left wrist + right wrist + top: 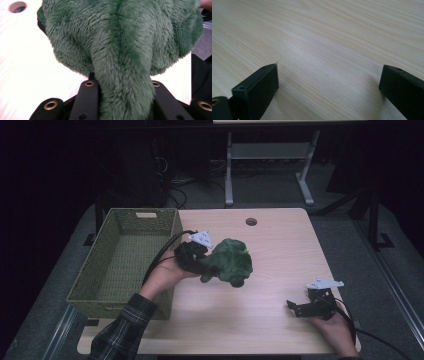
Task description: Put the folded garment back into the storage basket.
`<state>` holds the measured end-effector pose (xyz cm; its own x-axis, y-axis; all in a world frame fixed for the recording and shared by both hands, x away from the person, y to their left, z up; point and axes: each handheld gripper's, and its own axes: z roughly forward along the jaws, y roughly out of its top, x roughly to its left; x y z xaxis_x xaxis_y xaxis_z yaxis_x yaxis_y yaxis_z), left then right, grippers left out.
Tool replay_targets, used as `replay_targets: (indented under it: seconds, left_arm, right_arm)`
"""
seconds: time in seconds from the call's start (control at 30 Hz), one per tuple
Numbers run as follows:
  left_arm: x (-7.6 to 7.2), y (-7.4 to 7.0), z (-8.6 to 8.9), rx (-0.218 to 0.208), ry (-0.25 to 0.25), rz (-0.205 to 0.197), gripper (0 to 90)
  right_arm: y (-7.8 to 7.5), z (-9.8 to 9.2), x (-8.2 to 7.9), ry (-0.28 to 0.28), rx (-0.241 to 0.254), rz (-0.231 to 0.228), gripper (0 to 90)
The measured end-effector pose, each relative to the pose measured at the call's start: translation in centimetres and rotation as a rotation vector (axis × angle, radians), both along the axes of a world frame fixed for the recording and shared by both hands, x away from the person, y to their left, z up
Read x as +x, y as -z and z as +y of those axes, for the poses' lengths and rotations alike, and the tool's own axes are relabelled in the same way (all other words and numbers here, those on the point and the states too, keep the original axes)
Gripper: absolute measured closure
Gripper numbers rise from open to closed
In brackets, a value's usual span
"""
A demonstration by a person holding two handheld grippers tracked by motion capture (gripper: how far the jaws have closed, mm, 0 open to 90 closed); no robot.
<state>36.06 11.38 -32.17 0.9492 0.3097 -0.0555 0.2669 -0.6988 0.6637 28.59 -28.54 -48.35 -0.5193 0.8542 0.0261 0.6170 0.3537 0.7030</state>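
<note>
A dark green plush toy [227, 262] hangs above the middle of the wooden table [280, 250], just right of the woven basket [125, 260]. My left gripper [202, 264] is shut on it. In the left gripper view the fuzzy green plush toy [120, 50] bulges out above the jaws, and a thick fold of it runs down between them. Low over the table's near right corner, my right gripper [296, 307] stands open. In the right gripper view the right gripper [329, 80] has only bare wood between its wide-apart fingers.
The olive-green woven basket lies at the table's left side with nothing visible inside. A round cable hole [251, 221] sits near the table's far edge. Beyond the table stand a white desk frame [267, 165] and floor cables.
</note>
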Motion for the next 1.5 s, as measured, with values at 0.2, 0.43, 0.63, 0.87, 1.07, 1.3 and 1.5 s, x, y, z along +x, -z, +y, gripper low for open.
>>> replay_targets:
  seconds: [0.2,0.43,0.63,0.87,1.07,1.3,1.5]
  left_arm:
    - [0.2,-1.5,2.9,-0.001,-0.054,-0.030,73.2]
    - [0.2,-3.1,6.9,-0.013,-0.136,-0.057,73.2]
    - [0.1,-3.9,10.5,-0.010,-0.208,-0.076,73.2]
    - [0.2,-4.0,14.4,-0.018,-0.310,-0.086,73.2]
    - [0.4,-2.9,17.4,0.006,-0.409,-0.096,73.2]
    - [0.8,-0.5,20.3,0.045,-0.516,-0.085,73.2]
    - [1.1,1.7,22.0,0.074,-0.572,-0.052,73.2]
  right_arm:
    - [0.0,0.0,0.0,-0.001,-0.001,0.000,2.2]
    - [0.0,0.0,0.0,0.000,0.001,0.000,1.7]
    - [0.0,0.1,0.1,0.012,-0.004,0.006,0.0]
    - [0.0,0.1,0.1,0.012,-0.004,0.006,0.0]
    - [0.0,0.1,0.1,0.012,-0.004,0.006,0.0]
    - [0.0,0.1,0.1,0.014,-0.003,0.008,0.0]
    - [0.0,0.1,0.1,0.013,-0.004,0.008,0.0]
